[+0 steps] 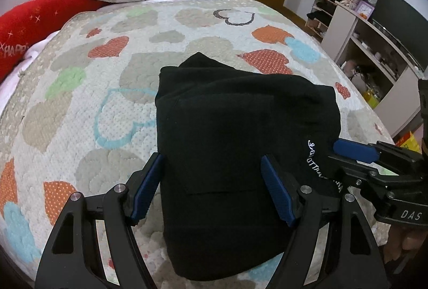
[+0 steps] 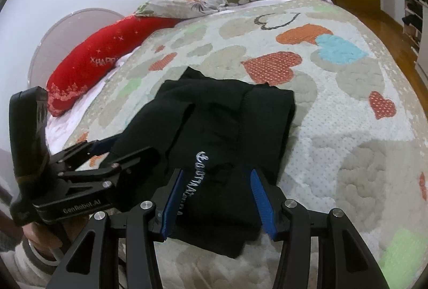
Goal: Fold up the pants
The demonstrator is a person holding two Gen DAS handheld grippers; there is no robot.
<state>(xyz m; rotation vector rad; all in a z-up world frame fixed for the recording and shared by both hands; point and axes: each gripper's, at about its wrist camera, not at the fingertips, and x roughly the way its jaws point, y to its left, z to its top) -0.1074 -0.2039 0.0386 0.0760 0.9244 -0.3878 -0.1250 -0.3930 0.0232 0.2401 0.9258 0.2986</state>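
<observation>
Pants [image 1: 240,133] | folded on quilt [image 1: 107,101] | between both grippers' spread fingers [image 1: 148,186]

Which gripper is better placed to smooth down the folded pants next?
Probably the left gripper: its open jaws straddle the middle of the folded black pants. The right gripper sits at the side edge by the white lettering.
</observation>
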